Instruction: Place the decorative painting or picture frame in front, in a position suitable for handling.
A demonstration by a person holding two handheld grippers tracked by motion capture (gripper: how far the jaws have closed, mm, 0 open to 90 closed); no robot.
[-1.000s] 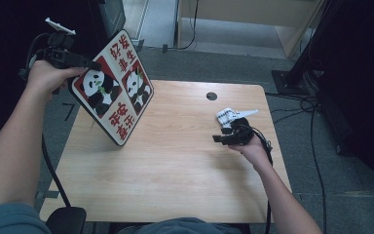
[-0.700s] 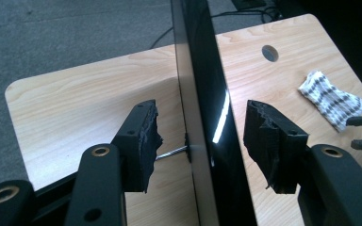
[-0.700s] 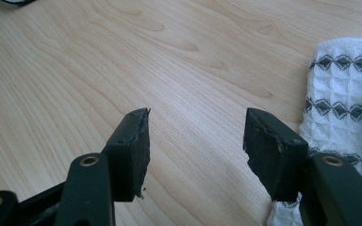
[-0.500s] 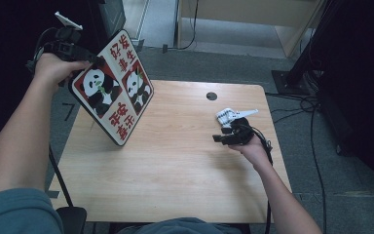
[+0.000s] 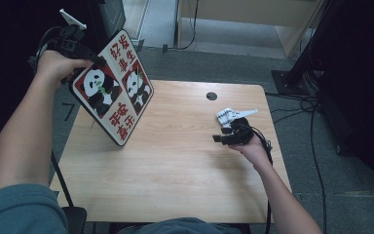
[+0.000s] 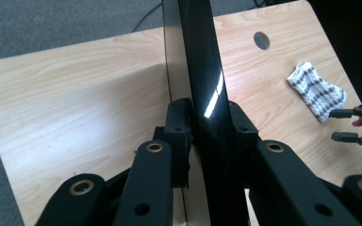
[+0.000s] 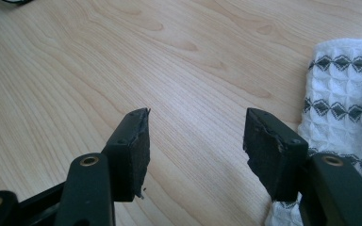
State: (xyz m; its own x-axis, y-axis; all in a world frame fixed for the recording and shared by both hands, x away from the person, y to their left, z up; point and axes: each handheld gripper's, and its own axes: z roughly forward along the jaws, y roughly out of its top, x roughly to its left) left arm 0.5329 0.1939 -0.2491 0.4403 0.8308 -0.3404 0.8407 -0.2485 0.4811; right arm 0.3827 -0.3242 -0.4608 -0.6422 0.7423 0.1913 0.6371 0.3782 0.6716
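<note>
High view, near to far: two forearms are coming in from the bottom edge, one gripper in each hand.

One panda board (image 5: 114,92) is standing tilted, its lower corner resting on the table (image 5: 175,170), its upper edge caught in the left gripper (image 5: 95,61). In the left gripper view the two black pads are pressing on either side of the board's dark glossy edge (image 6: 202,84); the jaws have just been closing onto it, and the board is sitting between them. The left hand (image 5: 58,66) is being held raised beyond the table's left edge, forearm sloping up to it.

One white patterned cloth (image 5: 226,117) is lying on the wood, just beyond the right gripper (image 5: 219,138). In the right gripper view its jaws are standing apart with bare wood between them; the cloth (image 7: 344,84) is lying outside the right-hand pad (image 7: 268,146), running under it. The right hand (image 5: 251,146) is resting low, near the table's right side.

One light wooden table, with one round cable hole (image 5: 212,96) past the cloth. Grey carpet (image 5: 185,63) all round, cables (image 5: 297,107) trailing at right, pale furniture (image 5: 238,9) at the back.
</note>
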